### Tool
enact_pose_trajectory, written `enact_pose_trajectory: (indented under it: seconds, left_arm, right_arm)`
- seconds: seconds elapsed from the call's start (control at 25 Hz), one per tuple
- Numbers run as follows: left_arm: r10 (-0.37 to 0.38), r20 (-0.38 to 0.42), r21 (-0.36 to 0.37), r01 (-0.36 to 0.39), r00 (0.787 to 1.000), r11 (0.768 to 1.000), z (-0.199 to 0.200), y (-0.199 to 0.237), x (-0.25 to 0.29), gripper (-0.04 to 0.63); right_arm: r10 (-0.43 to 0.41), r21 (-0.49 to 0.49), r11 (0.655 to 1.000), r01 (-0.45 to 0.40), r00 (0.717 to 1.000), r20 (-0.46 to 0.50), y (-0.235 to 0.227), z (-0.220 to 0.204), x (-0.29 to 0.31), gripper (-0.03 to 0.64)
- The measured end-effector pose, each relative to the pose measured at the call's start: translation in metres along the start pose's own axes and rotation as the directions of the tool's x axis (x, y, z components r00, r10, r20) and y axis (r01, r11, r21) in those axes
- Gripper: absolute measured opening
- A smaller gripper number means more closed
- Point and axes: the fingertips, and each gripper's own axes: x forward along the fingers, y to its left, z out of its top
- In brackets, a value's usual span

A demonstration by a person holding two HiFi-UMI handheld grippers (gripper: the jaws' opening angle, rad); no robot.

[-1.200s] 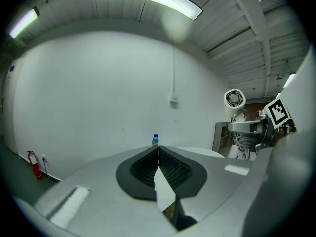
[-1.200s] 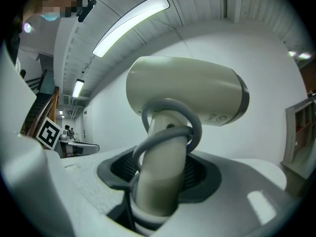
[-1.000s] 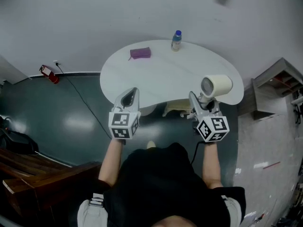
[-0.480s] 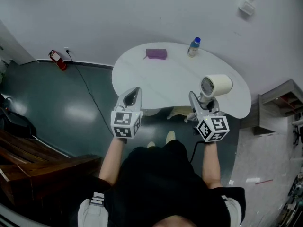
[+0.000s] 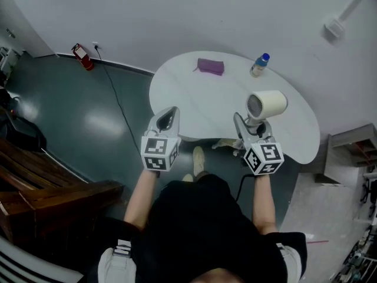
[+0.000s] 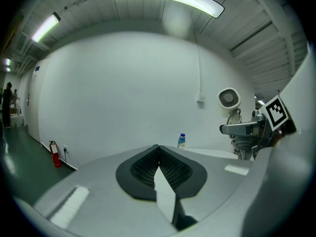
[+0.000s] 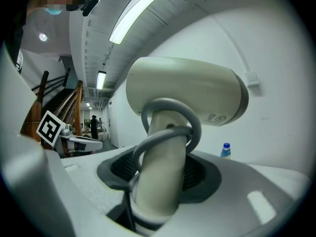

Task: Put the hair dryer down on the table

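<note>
While aloft, right tongs (image 5: 249, 127) round dryer (image 5: 270, 104)

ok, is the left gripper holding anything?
No, the left gripper has its jaws meeting at the tips with nothing between them; the hair dryer is clamped in the right gripper.

Bright ceiling strips, heavy fisheye distortion

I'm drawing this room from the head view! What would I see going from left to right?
First the red fire extinguisher → left gripper → purple pouch → hair dryer → wall box.
</note>
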Motion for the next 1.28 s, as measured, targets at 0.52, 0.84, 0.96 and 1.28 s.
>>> enact_pose_trajectory:
  seconds: [0.52, 0.84, 0.96, 1.28]
  left_arm:
    - [0.09, -0.03, -0.017, -0.09, 0.996, 0.996, 0.013, 0.036, 0.088, 0.008]
    - [0.144, -0.062, -0.027, -0.146, 0.988, 0.989, 0.013, 0.052, 0.14, 0.008]
    - [0.162, -0.077, -0.036, -0.165, 0.984, 0.986, 0.011, 0.057, 0.158, 0.008]
    - [0.217, -0.115, -0.06, -0.225, 0.969, 0.973, -0.005, 0.068, 0.189, 0.008]
  right_arm:
    - [0.112, -0.017, 0.993, -0.114, 0.991, -0.074, -0.046, -0.003, 0.118, 0.239]
    - [0.176, -0.004, 0.984, -0.178, 0.977, -0.121, -0.074, -0.012, 0.178, 0.239]
    - [0.196, 0.005, 0.98, -0.197, 0.97, -0.144, -0.084, -0.019, 0.196, 0.239]
    - [0.271, 0.021, 0.962, -0.272, 0.94, -0.208, -0.101, -0.047, 0.237, 0.239]
